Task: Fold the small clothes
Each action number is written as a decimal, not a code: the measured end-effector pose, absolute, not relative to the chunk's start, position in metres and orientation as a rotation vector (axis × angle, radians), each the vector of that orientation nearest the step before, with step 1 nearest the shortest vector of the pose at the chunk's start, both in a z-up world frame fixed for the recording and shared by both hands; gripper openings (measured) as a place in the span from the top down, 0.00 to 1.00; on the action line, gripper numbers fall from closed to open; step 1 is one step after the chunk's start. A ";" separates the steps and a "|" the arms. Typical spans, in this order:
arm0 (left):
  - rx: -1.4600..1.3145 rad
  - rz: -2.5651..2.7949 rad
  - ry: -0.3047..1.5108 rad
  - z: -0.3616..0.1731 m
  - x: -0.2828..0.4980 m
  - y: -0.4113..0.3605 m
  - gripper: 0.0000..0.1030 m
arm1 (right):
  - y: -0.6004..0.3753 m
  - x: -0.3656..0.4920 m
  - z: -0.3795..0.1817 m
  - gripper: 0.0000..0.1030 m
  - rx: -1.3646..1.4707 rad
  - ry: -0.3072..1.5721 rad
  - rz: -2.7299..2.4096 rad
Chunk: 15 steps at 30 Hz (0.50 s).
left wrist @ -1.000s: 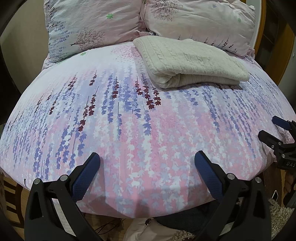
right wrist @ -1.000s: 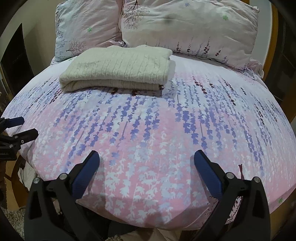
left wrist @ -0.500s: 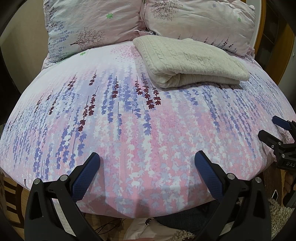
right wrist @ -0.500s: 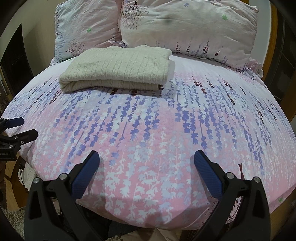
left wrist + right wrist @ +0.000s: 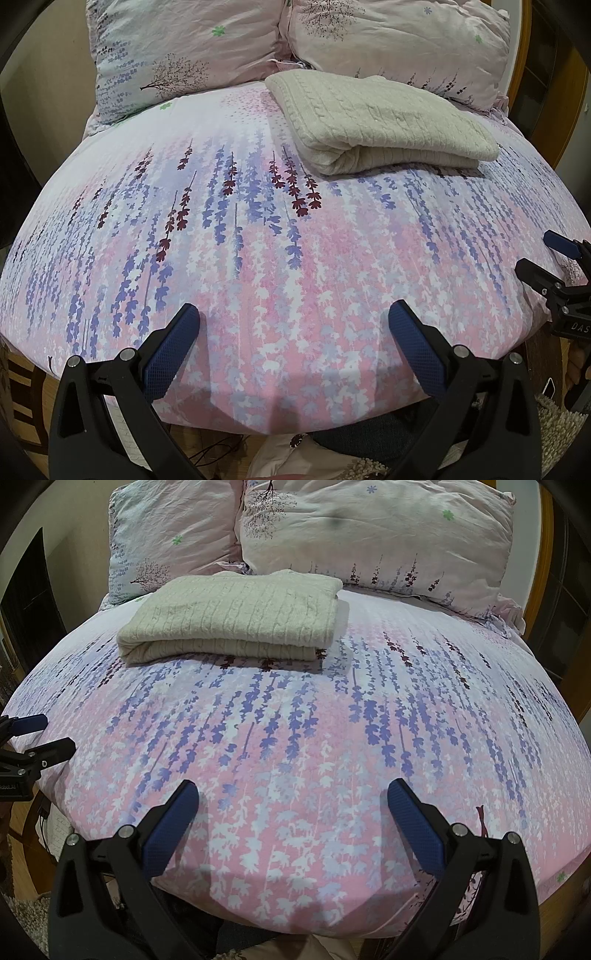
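Observation:
A cream cable-knit garment (image 5: 376, 122) lies folded in a neat rectangle on the far part of the bed, just in front of the pillows; it also shows in the right wrist view (image 5: 236, 618). My left gripper (image 5: 293, 328) is open and empty over the near edge of the bed, far from the garment. My right gripper (image 5: 291, 806) is open and empty over the near edge too. Each gripper shows at the side of the other's view: the right one (image 5: 546, 258) and the left one (image 5: 44, 734).
The bed has a pink and purple floral cover (image 5: 258, 240). Two matching pillows (image 5: 369, 531) lean at the head. A wooden bed frame (image 5: 539, 590) runs along the right. A shaggy rug (image 5: 557, 424) lies on the floor below.

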<state>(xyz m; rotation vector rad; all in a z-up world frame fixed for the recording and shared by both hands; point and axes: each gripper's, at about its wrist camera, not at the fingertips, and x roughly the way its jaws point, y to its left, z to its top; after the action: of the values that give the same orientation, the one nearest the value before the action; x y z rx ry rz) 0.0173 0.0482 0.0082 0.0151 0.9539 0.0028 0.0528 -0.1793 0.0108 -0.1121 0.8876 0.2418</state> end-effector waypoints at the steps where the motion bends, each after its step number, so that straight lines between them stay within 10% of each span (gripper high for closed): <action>1: 0.015 0.003 0.954 0.008 0.017 0.048 0.01 | -0.179 0.053 0.011 0.02 -0.112 0.888 0.242; 15: 0.016 0.002 0.951 0.008 0.017 0.048 0.01 | -0.180 0.053 0.011 0.02 -0.112 0.887 0.243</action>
<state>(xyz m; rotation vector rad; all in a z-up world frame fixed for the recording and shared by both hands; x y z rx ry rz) 0.0170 0.0479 0.0081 0.0163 0.9510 0.0019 0.0529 -0.1796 0.0107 -0.1122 0.8871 0.2427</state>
